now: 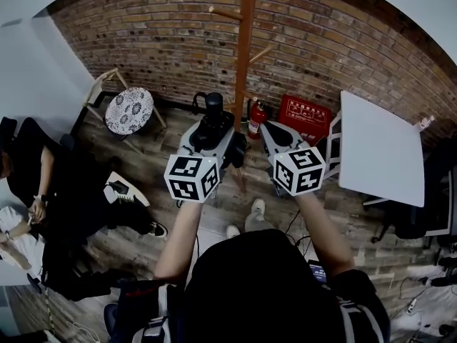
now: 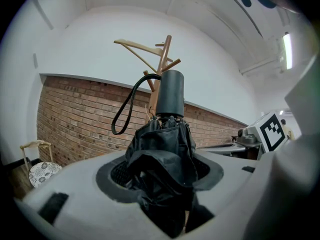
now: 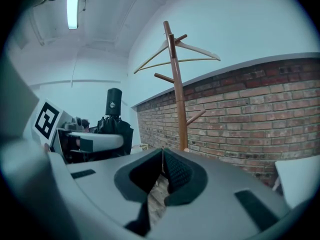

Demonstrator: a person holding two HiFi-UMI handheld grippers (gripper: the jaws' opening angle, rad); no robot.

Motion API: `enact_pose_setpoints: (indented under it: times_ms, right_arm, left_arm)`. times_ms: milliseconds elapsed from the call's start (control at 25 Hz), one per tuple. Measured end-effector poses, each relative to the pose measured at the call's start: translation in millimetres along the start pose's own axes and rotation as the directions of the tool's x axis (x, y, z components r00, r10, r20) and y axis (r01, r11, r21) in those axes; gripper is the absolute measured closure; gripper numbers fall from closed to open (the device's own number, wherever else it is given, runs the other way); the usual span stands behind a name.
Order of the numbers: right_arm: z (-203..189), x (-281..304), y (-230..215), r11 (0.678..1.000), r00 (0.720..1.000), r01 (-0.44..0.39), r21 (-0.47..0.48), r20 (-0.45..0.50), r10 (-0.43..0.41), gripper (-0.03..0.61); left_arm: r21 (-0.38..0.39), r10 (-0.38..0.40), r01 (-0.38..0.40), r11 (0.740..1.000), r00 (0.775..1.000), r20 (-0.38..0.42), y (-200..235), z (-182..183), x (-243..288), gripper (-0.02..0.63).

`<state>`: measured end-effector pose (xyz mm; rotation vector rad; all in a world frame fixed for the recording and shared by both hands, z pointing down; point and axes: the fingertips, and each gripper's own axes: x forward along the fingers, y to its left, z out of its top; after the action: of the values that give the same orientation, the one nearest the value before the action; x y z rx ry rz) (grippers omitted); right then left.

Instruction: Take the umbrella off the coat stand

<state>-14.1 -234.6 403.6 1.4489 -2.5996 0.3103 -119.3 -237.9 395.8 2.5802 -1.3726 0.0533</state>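
Clamping the umbrella (image 2: pixel 162 154), left fingers (image 2: pixel 111 176) point nearly level.

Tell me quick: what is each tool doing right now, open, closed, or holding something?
Left tool: closed on the folded black umbrella.
Right tool: closed, holding nothing.

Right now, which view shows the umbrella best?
The left gripper view: the umbrella fills its centre, clamped in the left tongs, strap visible. The head view shows only its handle from above; the right gripper view shows it small, off left.
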Motion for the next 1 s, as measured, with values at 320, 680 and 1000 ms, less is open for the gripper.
enact_pose_setpoints:
  times_ms: [320,680,1000]
  right_arm:
    - [1,-12,12,1.000,1.000,0.006,-0.025,0.007,-0.006,0.549]
    - [1,-29,8,0.998,1.000,-0.011,-0.054,0.025,0.012,0.549]
    - [0,-64,-4,0.996,0.999,-0.025,-0.081,0.029,0.028,0.549]
  left_arm:
    - [-0.017,-0.011,0.011,1.000,1.000,-0.009,-7,-14,-15,0.351]
    - [-0.009,-0.010,0.010,1.000,1.000,-0.018,-27,-20,-18,0.351]
    - [-0.021,-0.001,0.001,1.000,1.000,-0.026,-65,-28,-17,0.351]
